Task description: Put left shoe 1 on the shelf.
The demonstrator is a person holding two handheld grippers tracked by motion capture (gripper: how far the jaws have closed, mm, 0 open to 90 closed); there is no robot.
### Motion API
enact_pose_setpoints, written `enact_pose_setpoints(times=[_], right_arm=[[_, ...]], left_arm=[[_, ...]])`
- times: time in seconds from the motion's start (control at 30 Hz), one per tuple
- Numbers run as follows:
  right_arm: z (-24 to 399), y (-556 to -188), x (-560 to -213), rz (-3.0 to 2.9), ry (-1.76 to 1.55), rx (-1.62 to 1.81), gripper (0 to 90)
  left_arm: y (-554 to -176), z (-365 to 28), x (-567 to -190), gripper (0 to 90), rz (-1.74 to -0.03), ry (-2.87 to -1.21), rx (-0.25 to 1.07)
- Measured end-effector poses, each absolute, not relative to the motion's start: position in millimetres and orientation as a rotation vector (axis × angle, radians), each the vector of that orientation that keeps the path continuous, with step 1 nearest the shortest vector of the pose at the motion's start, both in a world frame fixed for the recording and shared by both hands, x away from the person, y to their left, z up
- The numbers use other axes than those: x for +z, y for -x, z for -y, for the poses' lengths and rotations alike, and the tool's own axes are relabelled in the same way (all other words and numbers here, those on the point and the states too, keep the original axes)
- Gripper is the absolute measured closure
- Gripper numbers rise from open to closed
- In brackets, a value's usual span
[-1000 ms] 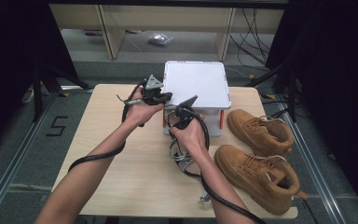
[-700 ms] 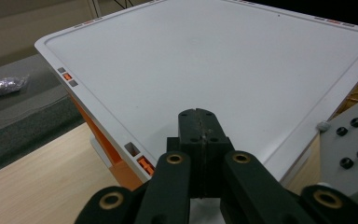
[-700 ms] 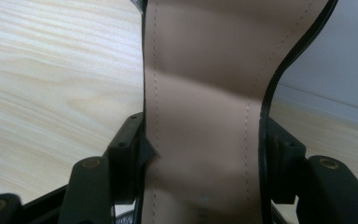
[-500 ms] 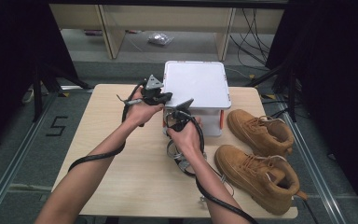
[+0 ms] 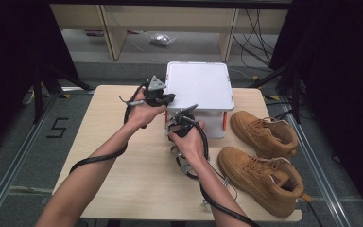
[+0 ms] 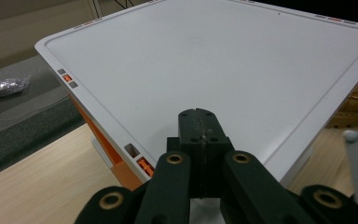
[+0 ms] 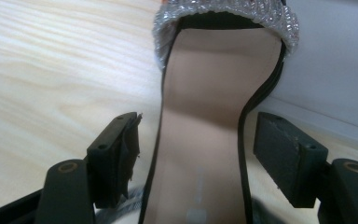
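A sandal (image 7: 205, 93) with a beige insole, black edge and silver glitter strap lies on the wooden table (image 5: 123, 165), its toe end against the white box (image 5: 198, 85). My right gripper (image 7: 198, 126) straddles the sandal. Its jaws have just been opening, and both pads now stand clear of the sandal's sides. In the high view the right gripper (image 5: 179, 118) sits at the box's front left corner. My left gripper (image 6: 199, 116) is shut with nothing between its jaws, and it hovers over the near left corner of the box lid (image 6: 214, 60). From above, the left gripper (image 5: 163, 97) shows at the lid's left edge.
Two tan boots (image 5: 264, 132) (image 5: 260, 175) lie on the right side of the table. The white box has orange clips (image 6: 144, 165) along its sides. Black cables trail from both grippers over the table. A shelf frame and a small foil bag (image 5: 162, 39) are on the floor behind.
The right hand has drawn back slightly from the box toward the near edge. The left hand has stayed at the lid's corner.
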State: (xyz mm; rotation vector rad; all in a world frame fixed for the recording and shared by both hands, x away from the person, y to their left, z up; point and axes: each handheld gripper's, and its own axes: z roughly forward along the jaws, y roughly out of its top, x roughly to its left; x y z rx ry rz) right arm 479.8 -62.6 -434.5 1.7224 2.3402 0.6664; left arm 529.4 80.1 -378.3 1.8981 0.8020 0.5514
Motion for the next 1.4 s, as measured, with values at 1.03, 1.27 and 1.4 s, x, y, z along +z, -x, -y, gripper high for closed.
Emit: enact_pose_setpoints(times=[1.03,1.27,1.4], right_arm=[[92.6,-397.2,-452.3,-2.612,-1.684,0.644,90.0],[80.5,-401.5,-444.6,-2.571,-1.816,0.725,90.0],[76.3,-406.7,-446.1,-2.571,-1.803,0.737,90.0]], left_arm=[[-529.6,-79.7,-377.6,90.0,-0.807,-1.905,0.550],[-529.6,-79.1,-377.3,90.0,-0.808,-1.905,0.551],[-529.6,-78.5,-376.5,90.0,-0.810,-1.915,0.555]])
